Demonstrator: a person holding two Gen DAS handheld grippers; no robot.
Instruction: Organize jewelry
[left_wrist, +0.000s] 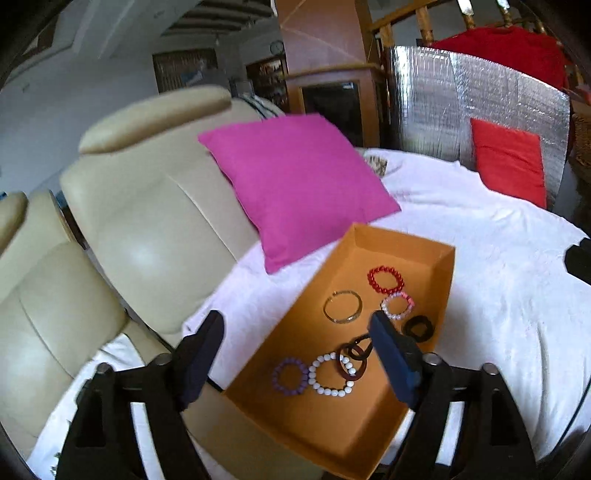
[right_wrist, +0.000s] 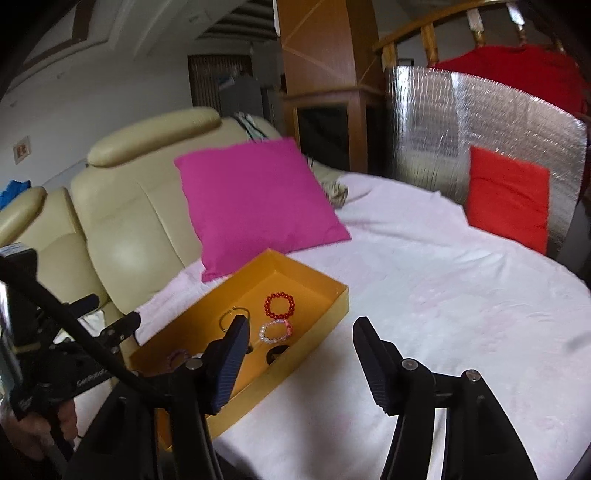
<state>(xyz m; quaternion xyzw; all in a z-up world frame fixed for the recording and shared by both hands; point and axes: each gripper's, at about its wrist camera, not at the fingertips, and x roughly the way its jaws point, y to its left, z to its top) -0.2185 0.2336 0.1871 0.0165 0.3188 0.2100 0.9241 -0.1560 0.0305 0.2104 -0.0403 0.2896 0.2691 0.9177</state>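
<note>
An orange box (left_wrist: 441, 280) (right_wrist: 332, 306) lies on the white-covered surface and holds several bracelets: a red beaded one (left_wrist: 385, 279) (right_wrist: 279, 305), a pink pearl one (left_wrist: 397, 305) (right_wrist: 275, 330), a thin metal bangle (left_wrist: 342, 307) (right_wrist: 231, 316), a black ring (left_wrist: 418, 328), dark maroon rings (left_wrist: 352, 360), a white beaded one (left_wrist: 331, 374) and a purple beaded one (left_wrist: 290, 376). My left gripper (left_wrist: 297, 326) is open and empty above the box's near left part. My right gripper (right_wrist: 299, 334) is open and empty over the box's right edge.
A magenta cushion (left_wrist: 295, 184) (right_wrist: 255, 203) leans behind the box against a cream leather sofa (left_wrist: 147, 221) (right_wrist: 122, 214). A red cushion (left_wrist: 509, 162) (right_wrist: 506, 195) rests against a silver foil panel (left_wrist: 461, 103) at the far right. The white cloth (right_wrist: 461, 295) spreads to the right.
</note>
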